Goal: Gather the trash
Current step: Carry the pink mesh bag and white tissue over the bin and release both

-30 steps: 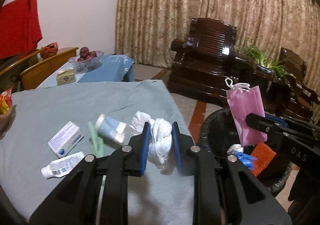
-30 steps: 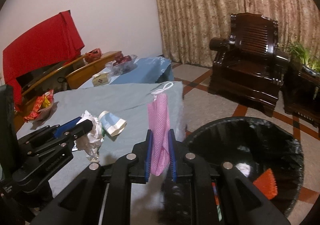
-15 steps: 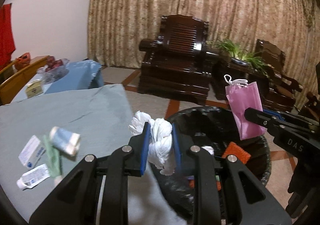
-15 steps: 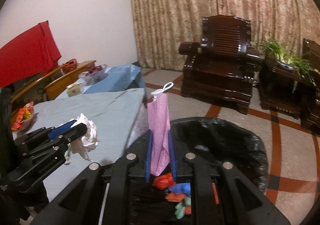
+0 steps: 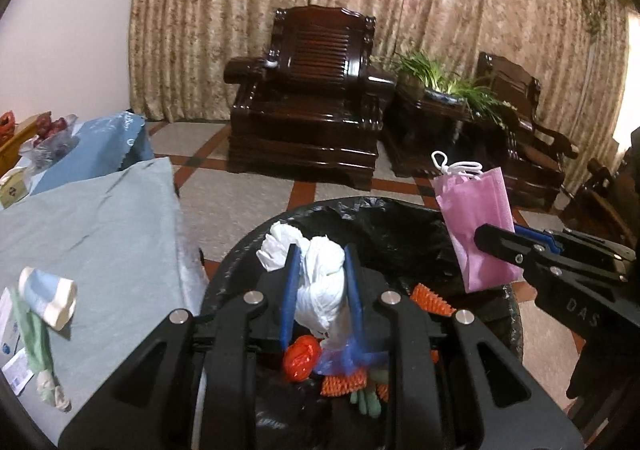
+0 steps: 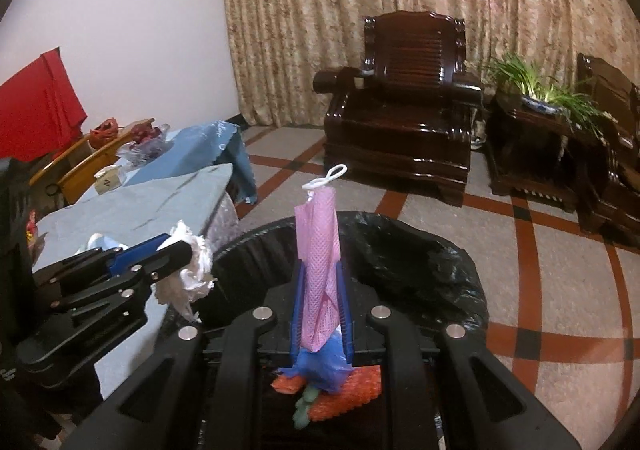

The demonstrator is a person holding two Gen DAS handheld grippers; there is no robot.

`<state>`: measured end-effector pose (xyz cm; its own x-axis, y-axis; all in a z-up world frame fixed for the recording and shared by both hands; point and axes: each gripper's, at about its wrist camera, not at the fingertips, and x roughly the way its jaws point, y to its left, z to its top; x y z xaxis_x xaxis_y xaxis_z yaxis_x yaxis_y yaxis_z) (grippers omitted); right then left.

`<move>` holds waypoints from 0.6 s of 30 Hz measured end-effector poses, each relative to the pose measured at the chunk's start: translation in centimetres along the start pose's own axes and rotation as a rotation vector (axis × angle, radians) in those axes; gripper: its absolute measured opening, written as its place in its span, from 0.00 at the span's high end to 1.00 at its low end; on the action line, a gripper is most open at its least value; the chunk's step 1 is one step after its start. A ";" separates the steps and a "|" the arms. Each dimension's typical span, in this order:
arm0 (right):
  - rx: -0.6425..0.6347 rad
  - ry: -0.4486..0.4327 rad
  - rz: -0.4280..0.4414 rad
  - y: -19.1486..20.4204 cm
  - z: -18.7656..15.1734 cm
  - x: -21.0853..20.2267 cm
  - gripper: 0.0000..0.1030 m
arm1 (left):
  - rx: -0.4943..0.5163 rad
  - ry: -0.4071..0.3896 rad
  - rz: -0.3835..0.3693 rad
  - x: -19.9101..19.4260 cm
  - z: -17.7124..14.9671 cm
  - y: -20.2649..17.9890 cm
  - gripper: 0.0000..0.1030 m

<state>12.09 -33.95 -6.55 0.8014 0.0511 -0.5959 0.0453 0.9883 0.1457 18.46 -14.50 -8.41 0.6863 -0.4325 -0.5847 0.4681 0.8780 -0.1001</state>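
Left gripper [image 5: 320,282]: fingers clamped on white crumpled bag [image 5: 322,290], held above bin [image 5: 400,218] near its table-side rim. Right gripper [image 6: 322,310]: fingers clamped on pink mesh pouch [image 6: 318,250], upright over bin opening. Cup [image 5: 50,296] on table [image 5: 100,218] near bin-side edge.

Both grippers tilted downward, jaws clamped.
The left gripper [image 5: 320,290] and the right gripper [image 6: 322,310] sit side by side, each with jaws pressed on something held.
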 end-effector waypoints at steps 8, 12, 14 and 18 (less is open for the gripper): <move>0.022 0.028 -0.022 -1.9 -0.9 1.3 0.82 | 0.007 0.035 -0.018 2.7 0.1 -0.8 0.76; 0.030 0.035 -0.046 -2.7 -1.2 1.6 0.75 | -0.009 0.037 -0.035 3.0 -0.2 -0.4 0.53; 0.038 0.029 -0.053 -2.9 -1.3 1.5 0.64 | -0.005 0.038 -0.036 3.0 -0.2 -0.3 0.51; 0.052 -0.011 -0.091 -3.0 -1.3 0.6 0.19 | -0.017 0.032 -0.023 2.2 -0.2 0.6 0.42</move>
<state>11.65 -36.70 -8.36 0.7989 -0.0405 -0.6002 0.1487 0.9800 0.1318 20.16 -14.86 -9.94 0.6574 -0.4460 -0.6073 0.4734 0.8716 -0.1276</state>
